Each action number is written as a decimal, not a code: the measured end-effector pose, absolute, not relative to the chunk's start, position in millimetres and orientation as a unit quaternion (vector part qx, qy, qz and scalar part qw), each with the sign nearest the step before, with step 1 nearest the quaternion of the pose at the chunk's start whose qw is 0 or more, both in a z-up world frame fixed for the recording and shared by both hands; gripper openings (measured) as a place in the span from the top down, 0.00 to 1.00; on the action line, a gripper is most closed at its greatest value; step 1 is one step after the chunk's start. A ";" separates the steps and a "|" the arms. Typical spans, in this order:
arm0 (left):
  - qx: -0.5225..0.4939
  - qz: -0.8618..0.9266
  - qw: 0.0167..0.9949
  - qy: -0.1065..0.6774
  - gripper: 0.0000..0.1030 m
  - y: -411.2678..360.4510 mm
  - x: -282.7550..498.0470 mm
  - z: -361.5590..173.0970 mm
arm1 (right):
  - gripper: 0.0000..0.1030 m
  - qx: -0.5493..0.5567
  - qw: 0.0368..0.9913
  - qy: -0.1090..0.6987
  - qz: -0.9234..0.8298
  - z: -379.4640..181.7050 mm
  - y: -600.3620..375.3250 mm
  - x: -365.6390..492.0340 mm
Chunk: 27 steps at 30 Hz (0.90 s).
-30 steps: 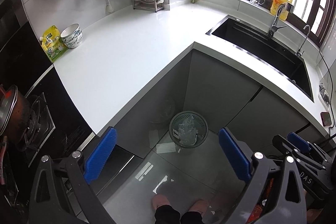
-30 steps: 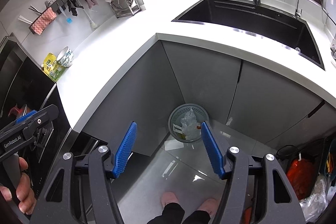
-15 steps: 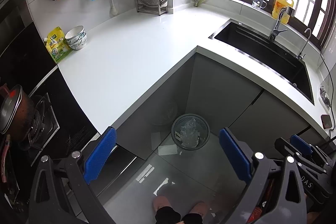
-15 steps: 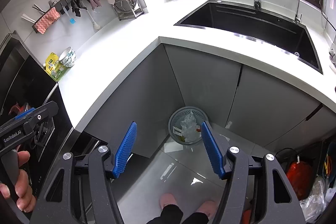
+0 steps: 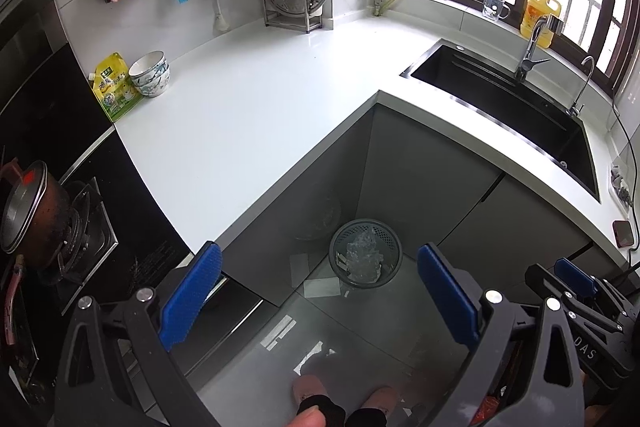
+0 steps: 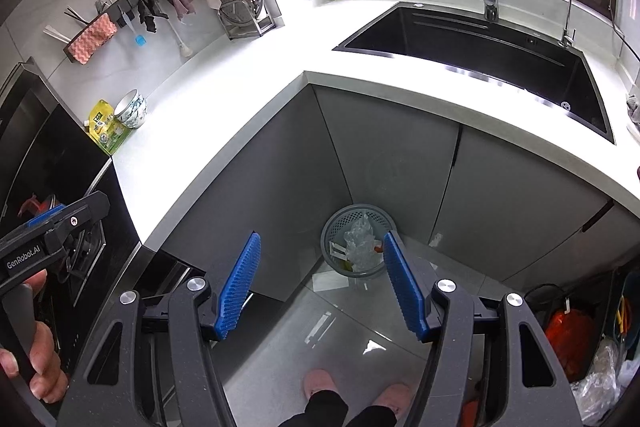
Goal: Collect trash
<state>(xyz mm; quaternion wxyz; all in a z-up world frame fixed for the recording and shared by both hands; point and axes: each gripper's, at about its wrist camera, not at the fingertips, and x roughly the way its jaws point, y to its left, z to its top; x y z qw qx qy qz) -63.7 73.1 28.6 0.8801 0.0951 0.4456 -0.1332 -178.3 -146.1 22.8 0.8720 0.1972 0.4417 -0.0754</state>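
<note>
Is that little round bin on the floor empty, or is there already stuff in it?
Not empty. The grey bin stands upright in the cabinet corner, with crumpled clear plastic and small scraps inside.

Legible markings: "GenRobot.AI" in white letters on the black body of the left gripper [image 6: 50, 223], seen at the left edge of the right wrist view. "DAS" in pale letters on the black body of the right gripper [image 5: 576, 281], at the lower right of the left wrist view. The yellow-green pouch [image 5: 114, 85] on the countertop [image 5: 260, 107] carries printed characters, too small to read.
</note>
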 end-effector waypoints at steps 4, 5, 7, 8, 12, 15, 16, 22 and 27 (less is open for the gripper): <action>0.096 -0.132 0.881 0.444 0.06 73.3 -63.8 29.6 | 0.41 0.195 0.873 0.441 -0.073 24.0 -144.6 -179.8; 0.096 -0.133 0.881 0.444 0.06 73.4 -64.1 29.8 | 0.40 0.195 0.873 0.441 -0.072 24.1 -144.7 -180.0; 0.097 -0.132 0.881 0.443 0.06 73.7 -64.4 30.2 | 0.40 0.195 0.873 0.441 -0.072 24.3 -145.1 -180.2; 0.096 -0.131 0.881 0.444 0.06 73.8 -64.3 30.2 | 0.41 0.195 0.873 0.441 -0.071 24.3 -145.1 -180.2; 0.096 -0.132 0.881 0.444 0.06 74.5 -64.6 31.1 | 0.41 0.194 0.874 0.440 -0.070 24.9 -144.4 -180.1; 0.095 -0.133 0.881 0.444 0.06 75.3 -64.0 31.7 | 0.41 0.194 0.874 0.440 -0.070 25.2 -142.5 -180.5; 0.094 -0.134 0.882 0.442 0.06 75.6 -64.3 32.1 | 0.41 0.194 0.874 0.440 -0.069 25.0 -142.5 -180.4; 0.090 -0.134 0.881 0.445 0.06 77.8 -64.7 34.1 | 0.41 0.193 0.875 0.438 -0.068 25.4 -141.7 -181.0; 0.090 -0.131 0.879 0.449 0.06 79.0 -63.1 33.2 | 0.41 0.193 0.875 0.438 -0.067 25.7 -141.6 -181.2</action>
